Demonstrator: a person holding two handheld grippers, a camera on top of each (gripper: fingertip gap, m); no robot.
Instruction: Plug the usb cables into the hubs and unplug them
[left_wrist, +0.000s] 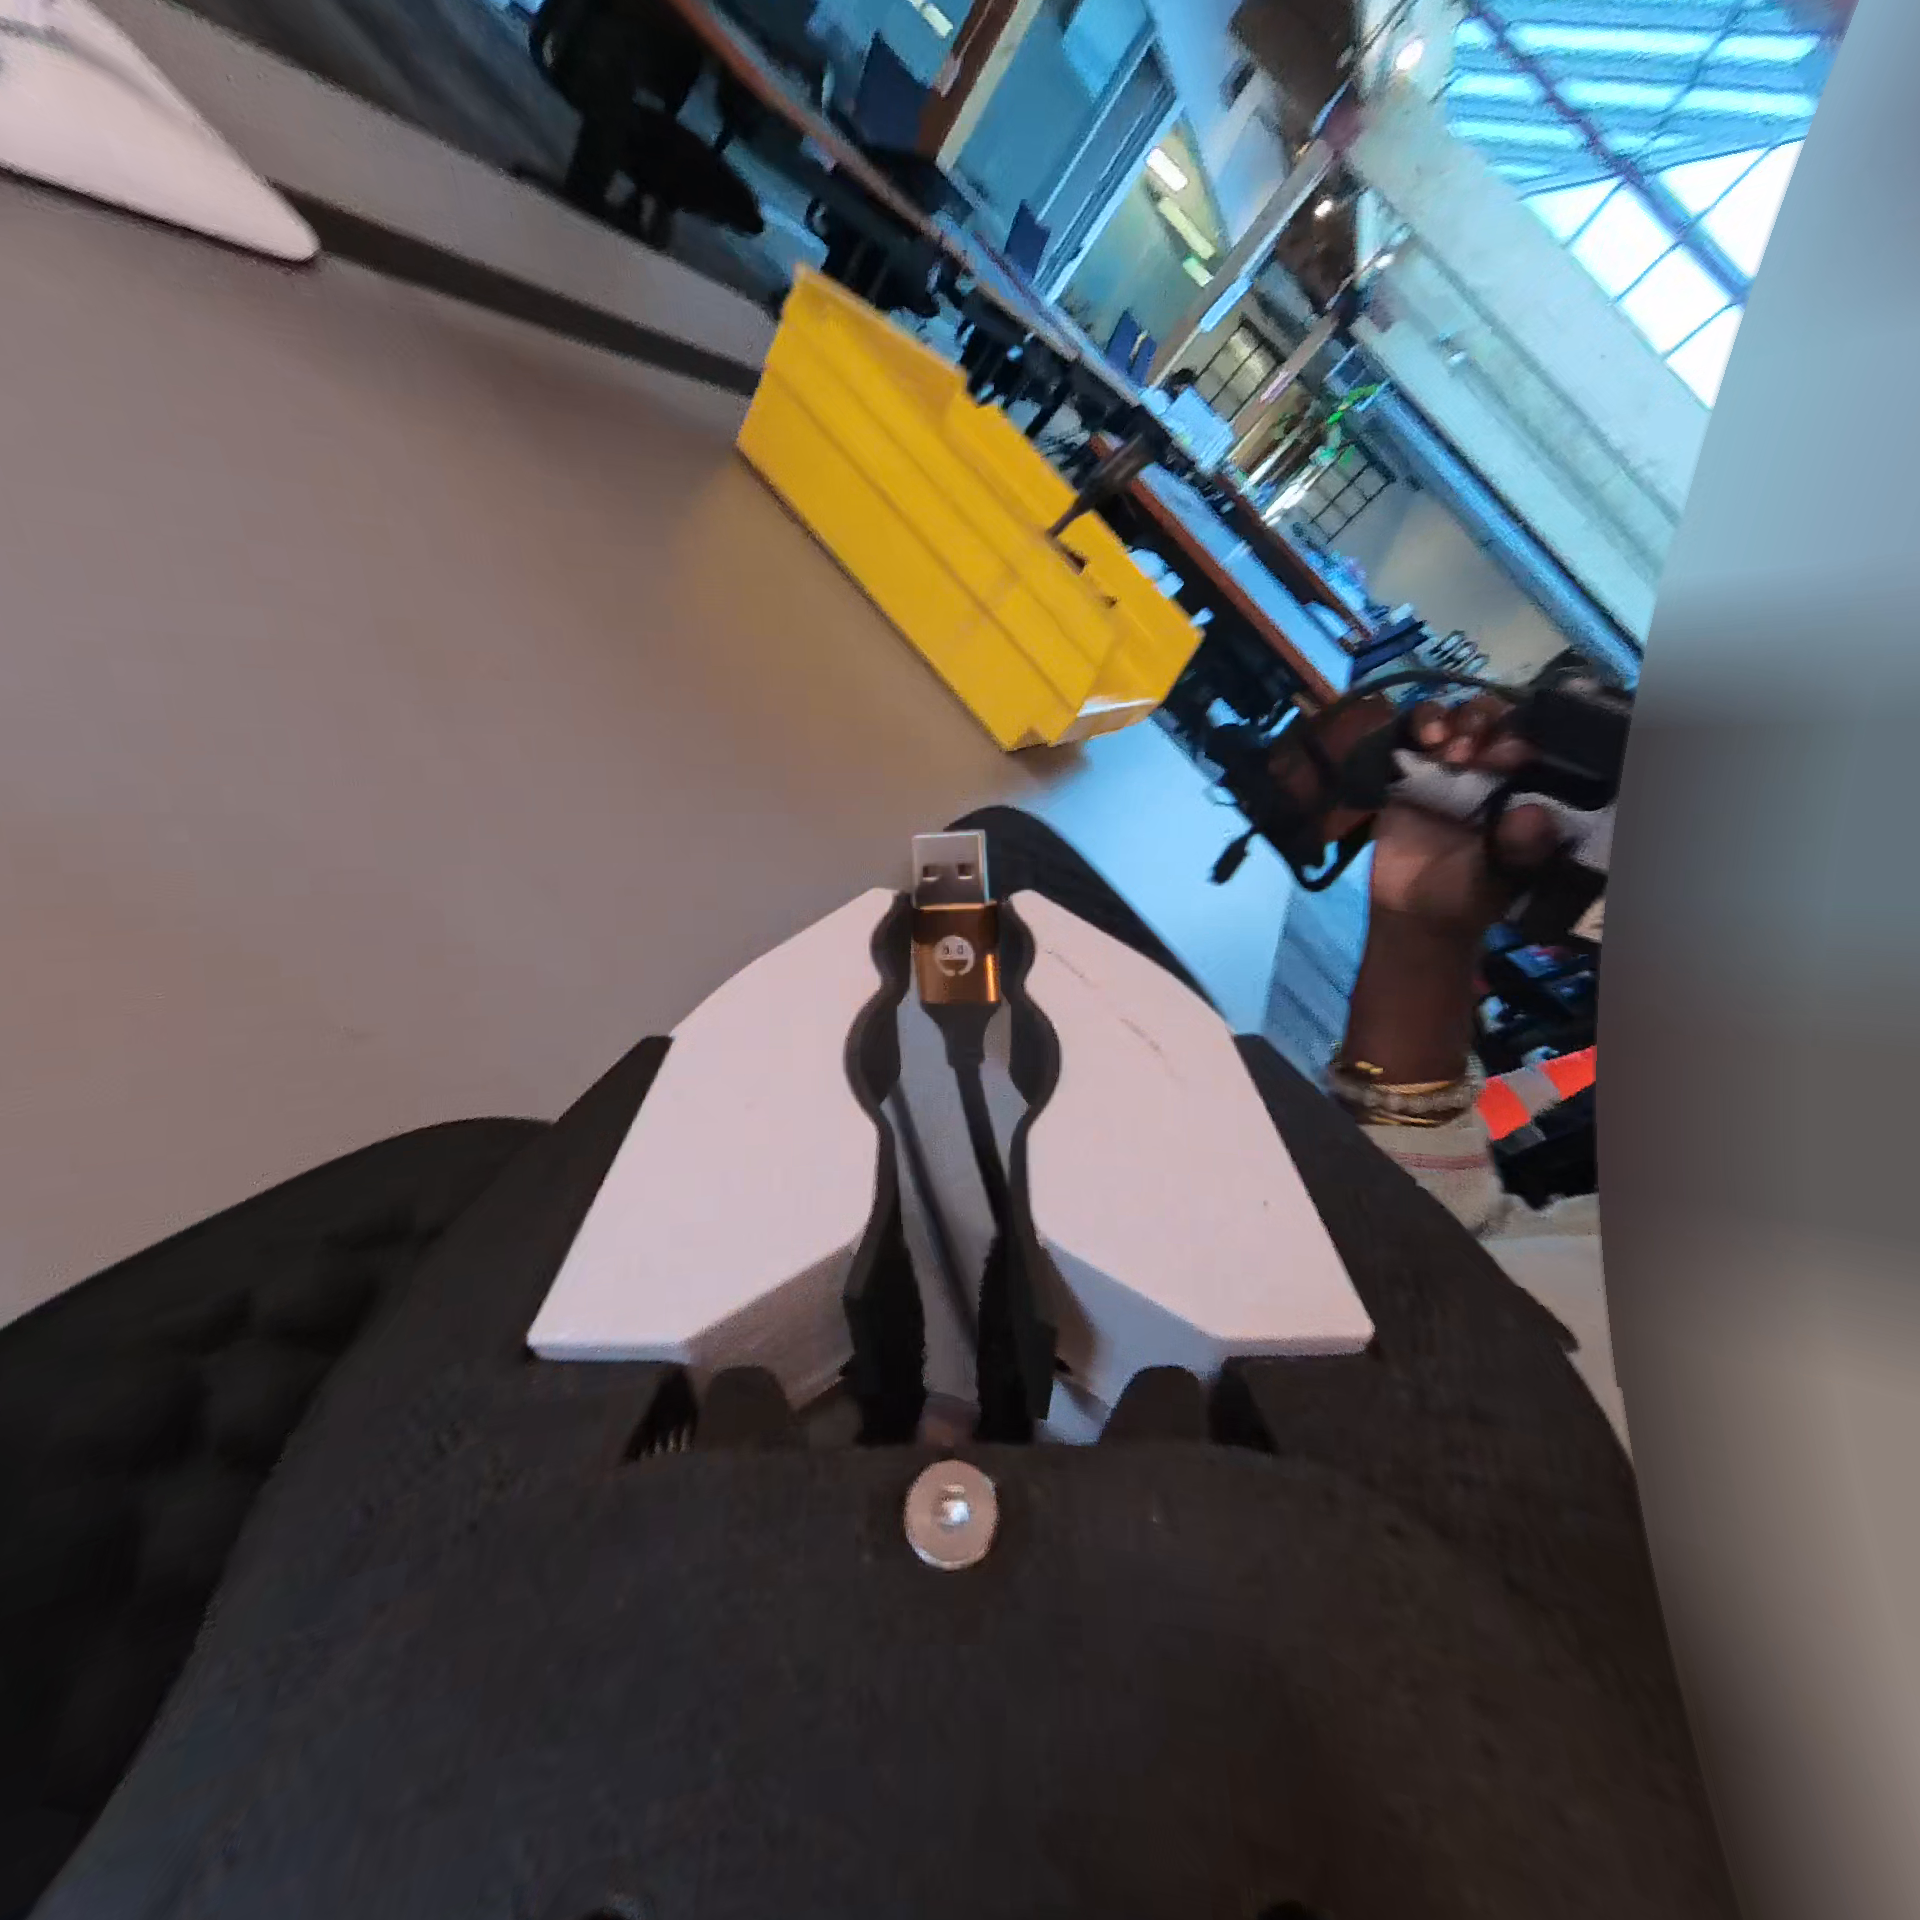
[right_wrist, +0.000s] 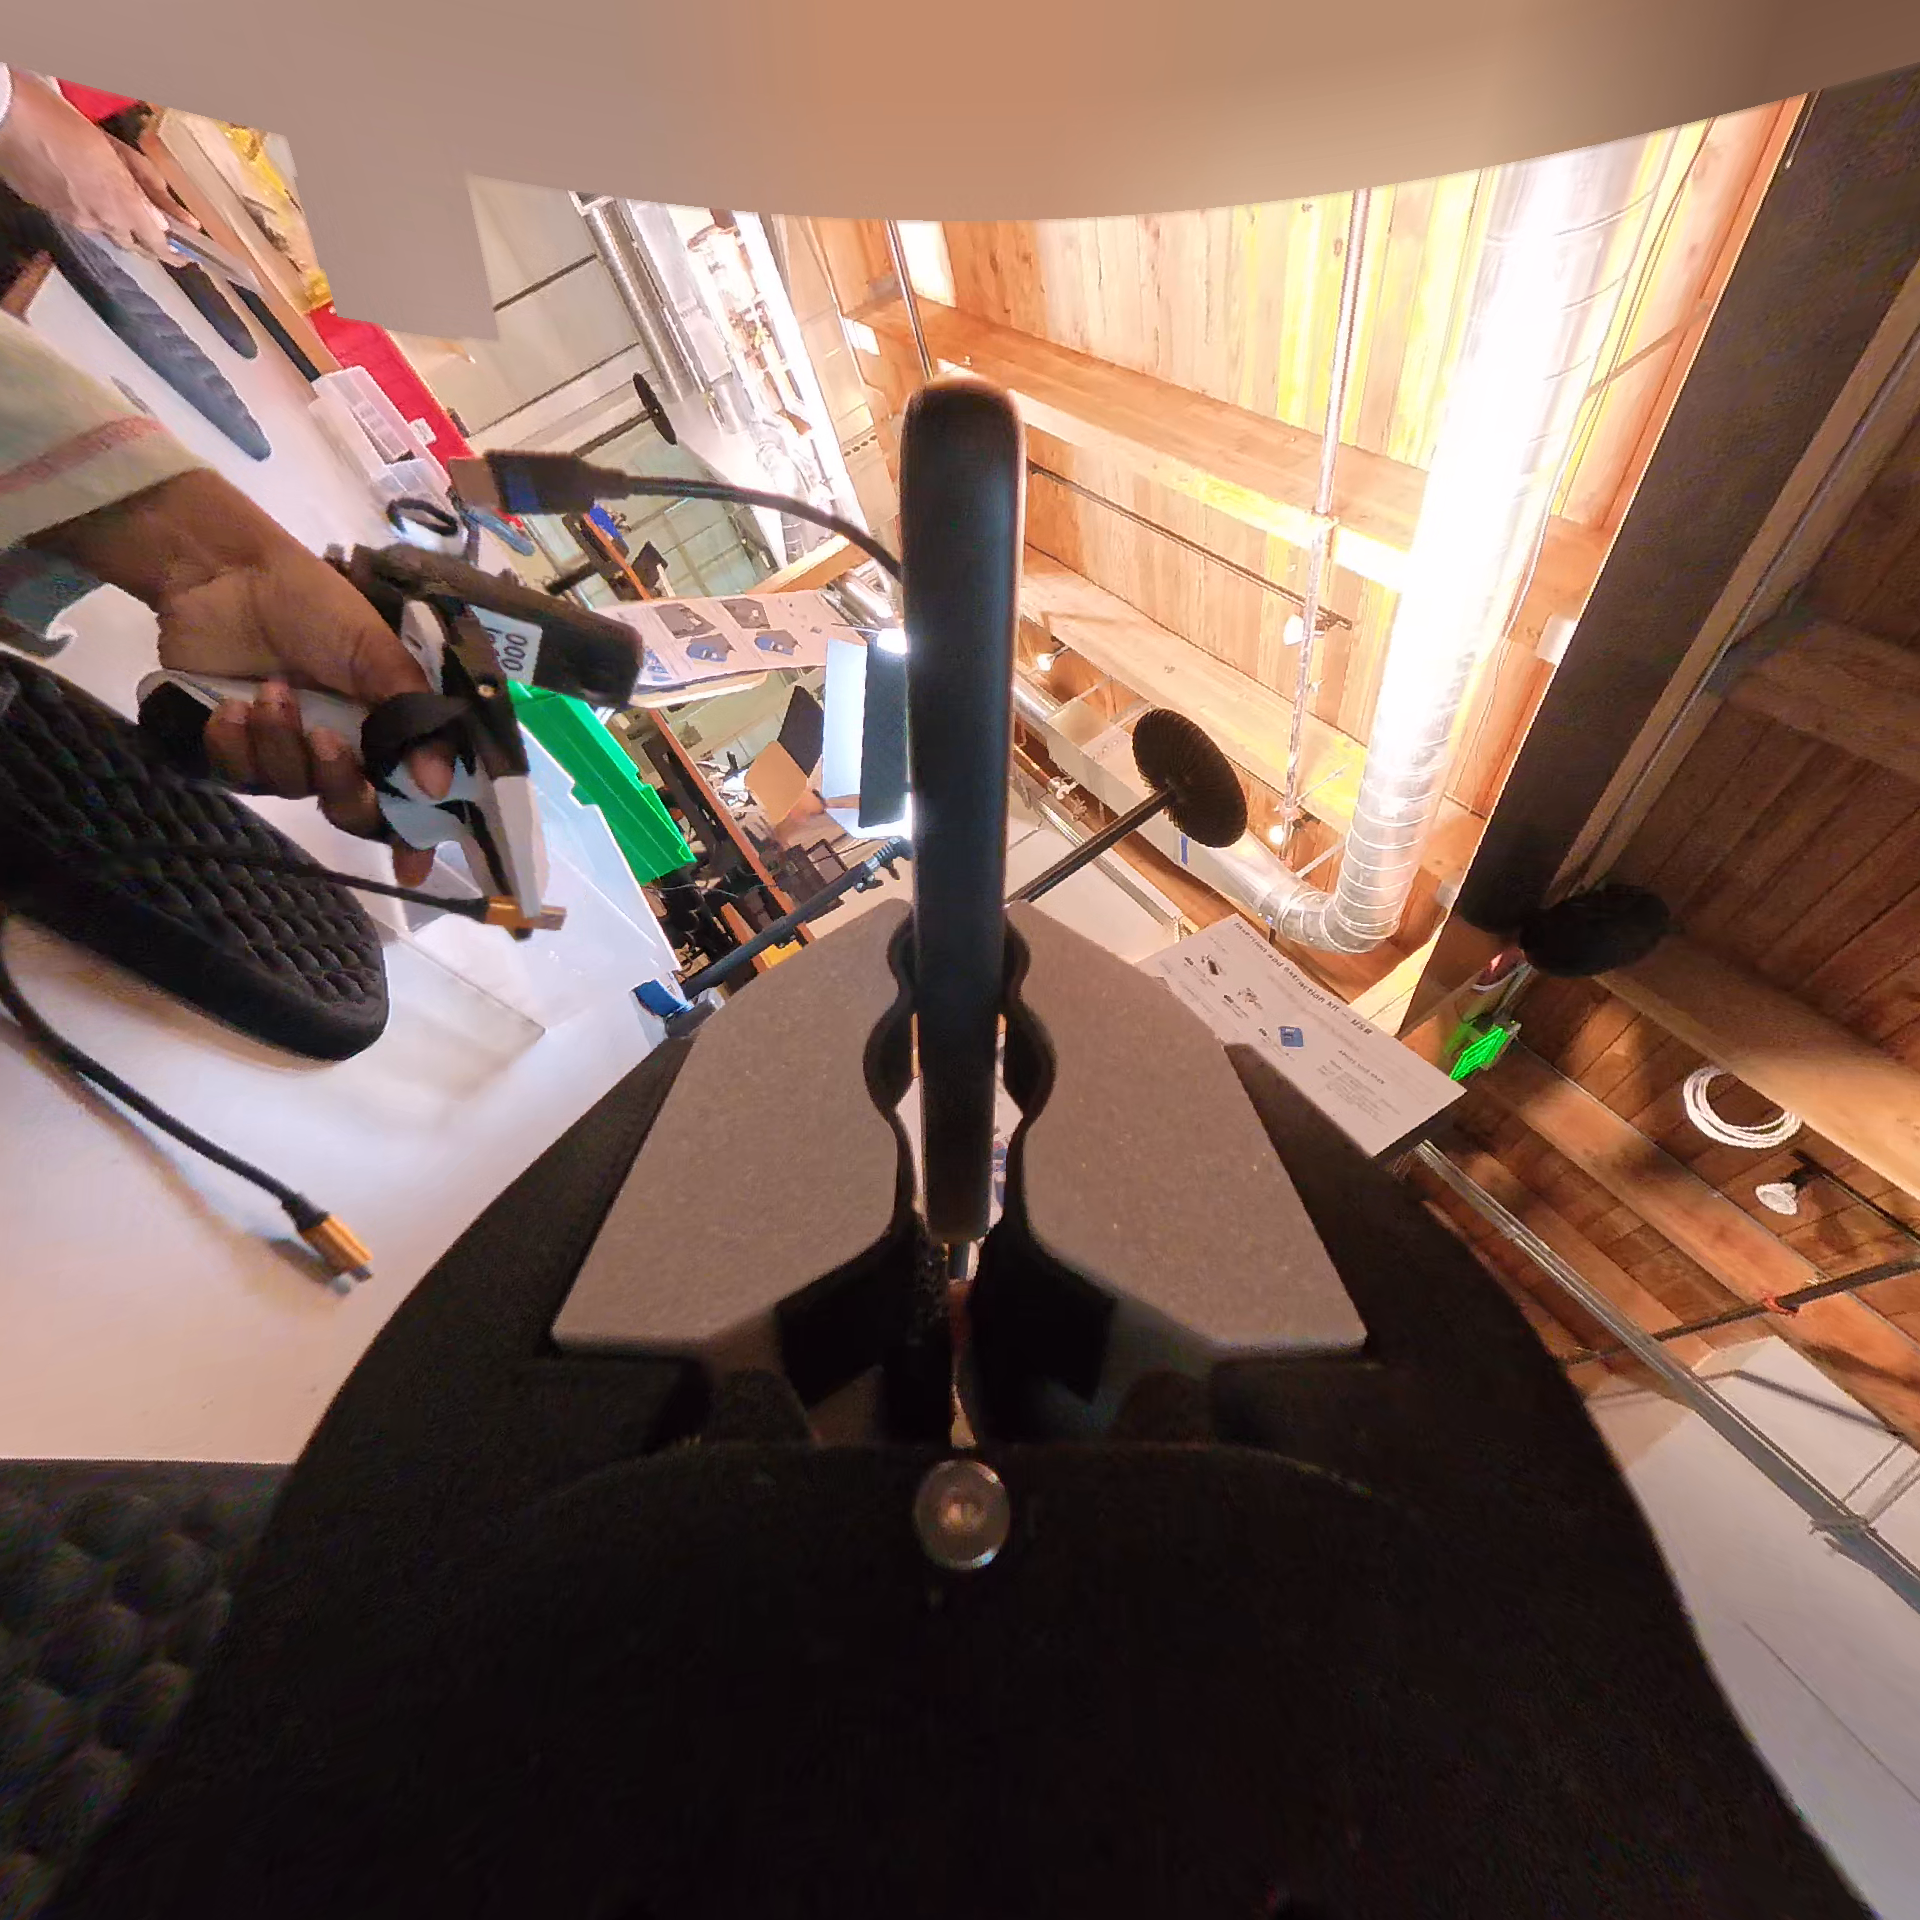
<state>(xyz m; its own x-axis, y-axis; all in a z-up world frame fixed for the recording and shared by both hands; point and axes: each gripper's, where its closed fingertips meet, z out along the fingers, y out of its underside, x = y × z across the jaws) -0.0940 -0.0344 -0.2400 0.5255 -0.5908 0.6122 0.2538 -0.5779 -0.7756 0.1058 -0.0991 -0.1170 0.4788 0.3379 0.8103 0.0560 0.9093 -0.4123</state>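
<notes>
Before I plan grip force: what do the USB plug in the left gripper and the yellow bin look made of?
USB plug: bare silvery metal tip with a glossy copper-coloured sleeve, probably anodised metal, going by its sheen. Yellow bin: matte moulded plastic, judging by its ribbed, uniform walls.

Bin (left_wrist: 956, 520) on table (left_wrist: 364, 675), beyond plug (left_wrist: 953, 925)

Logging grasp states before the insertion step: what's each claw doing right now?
Left claw: shut on the gold USB plug, metal tip sticking out past the fingertips.
Right claw: shut on the black hub, held upright off the table.
</notes>
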